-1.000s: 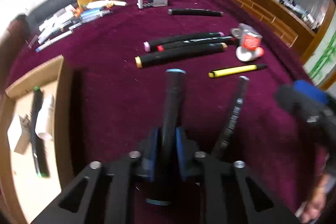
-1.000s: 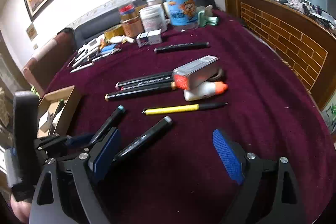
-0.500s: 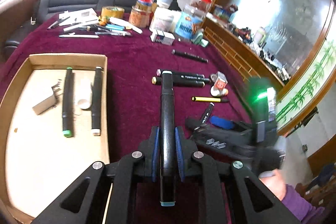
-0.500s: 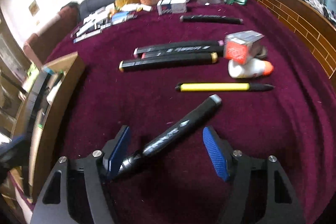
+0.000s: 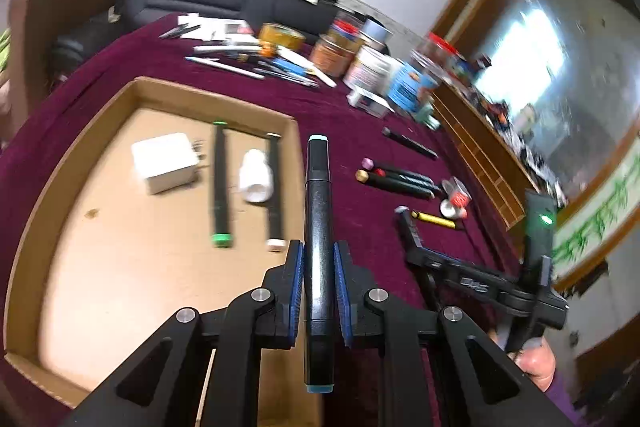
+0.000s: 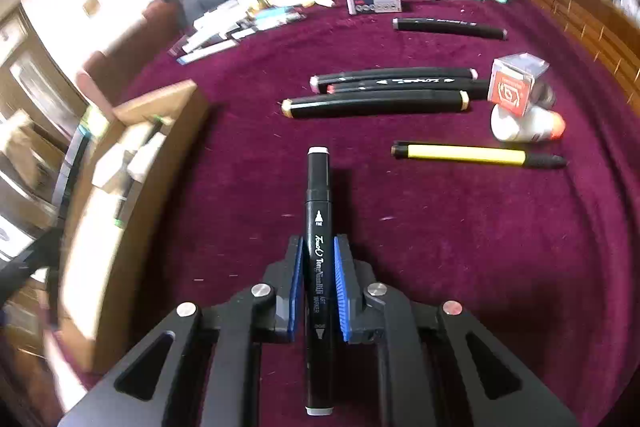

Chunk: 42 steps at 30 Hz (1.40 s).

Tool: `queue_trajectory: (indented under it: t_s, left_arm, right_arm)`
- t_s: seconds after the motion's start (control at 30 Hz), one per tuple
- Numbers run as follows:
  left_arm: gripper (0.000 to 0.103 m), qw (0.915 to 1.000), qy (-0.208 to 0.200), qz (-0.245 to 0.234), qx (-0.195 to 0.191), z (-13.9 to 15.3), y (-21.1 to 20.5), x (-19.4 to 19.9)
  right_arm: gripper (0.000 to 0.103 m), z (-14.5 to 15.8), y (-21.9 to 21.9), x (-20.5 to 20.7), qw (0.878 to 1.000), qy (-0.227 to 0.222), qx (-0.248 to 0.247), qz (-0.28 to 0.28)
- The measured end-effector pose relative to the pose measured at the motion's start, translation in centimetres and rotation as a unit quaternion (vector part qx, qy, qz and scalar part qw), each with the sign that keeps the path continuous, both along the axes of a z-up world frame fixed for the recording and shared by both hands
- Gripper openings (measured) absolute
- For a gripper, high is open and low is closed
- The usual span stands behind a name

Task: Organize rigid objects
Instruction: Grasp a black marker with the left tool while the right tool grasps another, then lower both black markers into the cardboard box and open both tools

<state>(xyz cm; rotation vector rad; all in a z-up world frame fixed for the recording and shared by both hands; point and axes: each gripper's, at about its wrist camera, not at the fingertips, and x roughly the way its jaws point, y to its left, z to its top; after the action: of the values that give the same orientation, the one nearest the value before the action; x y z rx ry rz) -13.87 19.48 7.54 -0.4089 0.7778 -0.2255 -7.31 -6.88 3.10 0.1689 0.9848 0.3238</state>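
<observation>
Now my left gripper (image 5: 318, 283) jaws clamped on blue-capped marker (image 5: 318, 211), over cardboard tray (image 5: 80, 147) right wall. My right gripper (image 6: 318, 283) jaws closing, pads on white-capped marker (image 6: 318, 227) on bench (image 6: 480, 247); three black markers (image 6: 376, 91) at 12 o'clock, yellow pen (image 6: 468, 153) at 2.

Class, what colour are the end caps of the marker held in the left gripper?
Light blue, on the marker; clearest in the left wrist view.

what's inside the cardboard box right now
In the cardboard box: a white block, a green-capped marker, a white bottle and a white-capped marker. The left gripper covers its near right corner.
</observation>
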Motion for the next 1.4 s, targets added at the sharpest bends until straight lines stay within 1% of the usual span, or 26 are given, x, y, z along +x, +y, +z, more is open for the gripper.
queue_trajectory:
  t_s: [0.1, 0.2, 0.37, 0.47, 0.6, 0.67, 0.77, 0.83, 0.9, 1.03, 1.07, 1.13, 1.2, 1.27, 1.33, 1.37, 1.4]
  left_arm:
    - [0.015, 0.9996, 0.002, 0.027, -0.004, -0.2, 2.1, -0.3]
    - [0.015, 0.9987, 0.003, 0.05, -0.01, -0.3, 4.0, -0.4]
    - [0.015, 0.9963, 0.016, 0.081, 0.021, 0.0, 6.9, 0.7]
    - [0.015, 0.9936, 0.037, 0.094, 0.051, -0.5, 8.4, 2.6]
    - [0.015, 0.9896, 0.075, 0.098, 0.074, -2.0, 10.1, 5.7]
    - [0.015, 0.9877, 0.087, 0.095, 0.088, -2.5, 10.4, 7.2]
    - [0.015, 0.9849, 0.104, 0.09, 0.104, -3.2, 10.7, 9.3]
    - [0.015, 0.9844, 0.109, 0.085, 0.109, -3.5, 10.7, 10.4]
    - [0.015, 0.9838, 0.106, 0.085, 0.117, -3.3, 10.8, 11.1]
    - [0.015, 0.986, 0.1, 0.084, 0.104, -3.2, 11.2, 10.9]
    - [0.018, 0.987, 0.096, 0.082, 0.099, -3.1, 11.2, 10.6]
    - [0.027, 0.9887, 0.09, 0.082, 0.088, -2.8, 11.5, 9.7]
    - [0.057, 0.9896, 0.081, 0.088, 0.08, -2.3, 11.7, 8.8]
    - [0.07, 0.9896, 0.062, 0.102, 0.081, -1.4, 11.8, 7.6]
    - [0.071, 0.9887, 0.048, 0.114, 0.084, -0.5, 11.9, 6.0]
    - [0.073, 0.989, 0.041, 0.121, 0.076, -0.1, 11.9, 5.0]
    - [0.077, 0.989, 0.038, 0.126, 0.068, 0.1, 12.0, 4.4]
  right_arm:
    - [0.014, 0.8, -0.4, -0.5, 0.998, -0.006, 0.055, 0.014]
    - [0.014, 1.7, 0.0, -0.3, 0.996, -0.003, 0.081, 0.026]
    - [0.014, 3.6, 2.1, 0.5, 0.991, 0.006, 0.116, 0.064]
    - [0.014, 4.5, 4.7, 1.2, 0.988, 0.017, 0.125, 0.088]
    - [0.014, 4.6, 8.9, 2.5, 0.982, 0.043, 0.142, 0.12]
    - [0.014, 4.5, 11.1, 3.2, 0.98, 0.053, 0.143, 0.131]
    - [0.014, 4.1, 14.3, 4.6, 0.981, 0.059, 0.126, 0.136]
    - [0.014, 3.6, 16.0, 6.0, 0.982, 0.067, 0.12, 0.128]
    - [0.014, 2.9, 17.1, 7.5, 0.984, 0.076, 0.115, 0.115]
    - [0.014, 1.0, 18.6, 9.5, 0.985, 0.101, 0.11, 0.091]
    - [0.014, 0.7, 18.8, 9.7, 0.985, 0.101, 0.105, 0.087]
    - [0.014, 0.5, 19.2, 9.7, 0.988, 0.092, 0.091, 0.083]
    - [0.015, 0.4, 19.5, 9.6, 0.99, 0.084, 0.081, 0.078]
    - [0.015, 0.5, 19.7, 9.5, 0.992, 0.076, 0.074, 0.073]
    - [0.015, 0.8, 19.9, 9.3, 0.993, 0.065, 0.063, 0.077]
    - [0.018, 1.0, 19.9, 9.1, 0.993, 0.057, 0.059, 0.079]
    - [0.025, 1.4, 19.7, 8.8, 0.994, 0.046, 0.058, 0.08]
